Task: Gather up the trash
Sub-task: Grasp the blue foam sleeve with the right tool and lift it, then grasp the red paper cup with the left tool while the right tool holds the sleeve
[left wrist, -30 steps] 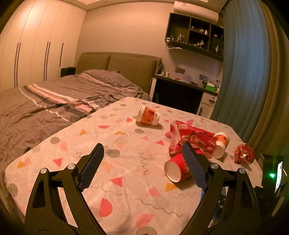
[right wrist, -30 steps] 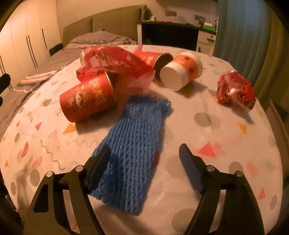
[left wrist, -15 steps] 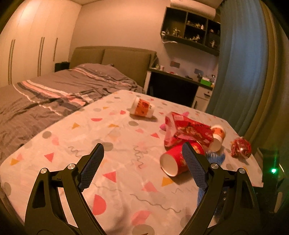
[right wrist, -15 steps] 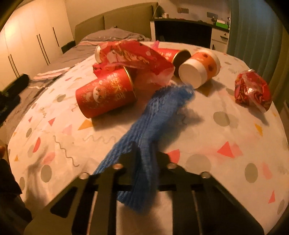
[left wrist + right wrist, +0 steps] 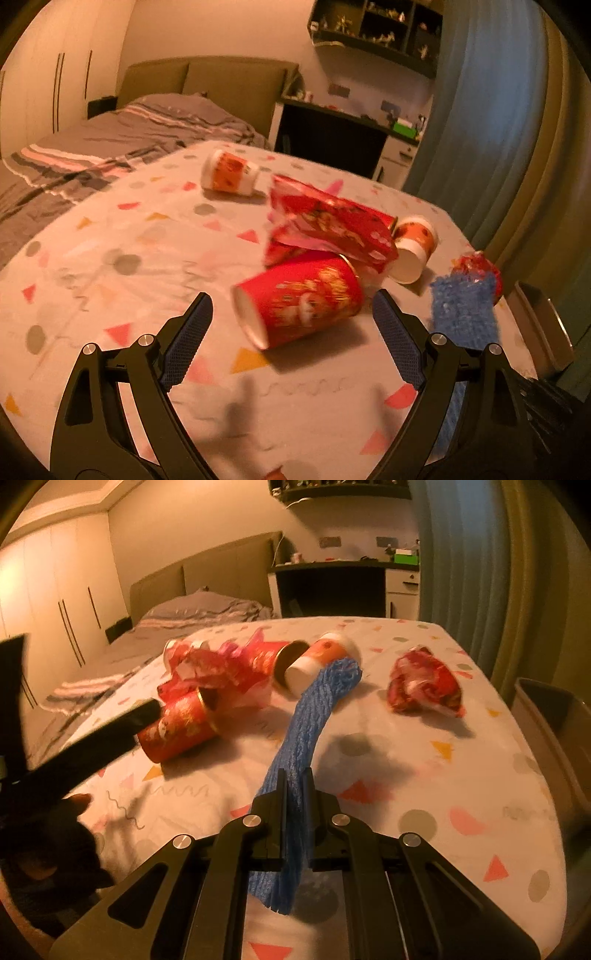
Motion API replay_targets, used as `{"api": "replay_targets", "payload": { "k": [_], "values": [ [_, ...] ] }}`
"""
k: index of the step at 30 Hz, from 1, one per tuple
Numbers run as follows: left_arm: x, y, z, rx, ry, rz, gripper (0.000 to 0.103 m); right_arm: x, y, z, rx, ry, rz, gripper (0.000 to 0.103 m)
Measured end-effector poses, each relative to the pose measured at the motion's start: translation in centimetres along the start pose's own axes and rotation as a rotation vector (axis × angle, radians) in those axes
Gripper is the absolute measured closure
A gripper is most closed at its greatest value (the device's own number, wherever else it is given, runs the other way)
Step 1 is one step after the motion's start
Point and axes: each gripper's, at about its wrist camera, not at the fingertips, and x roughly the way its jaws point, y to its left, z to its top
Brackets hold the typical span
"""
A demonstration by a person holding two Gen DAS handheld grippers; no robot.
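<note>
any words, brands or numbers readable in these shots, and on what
No text can be read.
Red paper cup: gold print, too blurred to read.
Red wrapper: pale print, blurred.
Orange cup: pattern only, blurred.
Crumpled red wrapper: nothing legible.
Blue foam net: no print.

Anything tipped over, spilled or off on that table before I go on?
All the paper cups lie on their sides; nearest is the red cup between the open left claw fingers. No spill visible. The right claw pinches the blue foam net, which sticks up off the table.
</note>
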Motion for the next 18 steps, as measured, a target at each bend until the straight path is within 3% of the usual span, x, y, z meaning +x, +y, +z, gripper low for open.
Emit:
{"api": "replay_targets", "payload": {
  "k": [13,18],
  "values": [
    [3.9,-2.5,0.7,0.005,0.084,0.133,0.016,-1.7,-2.8,-0.4,0.04,-0.038,0.043,0.095],
    [4.6,-2.0,0.5,-0.014,0.119,0.102,0.017,-2.1,-3.3,-0.7,0.051,-0.045,0.055,0.095]
  ]
}}
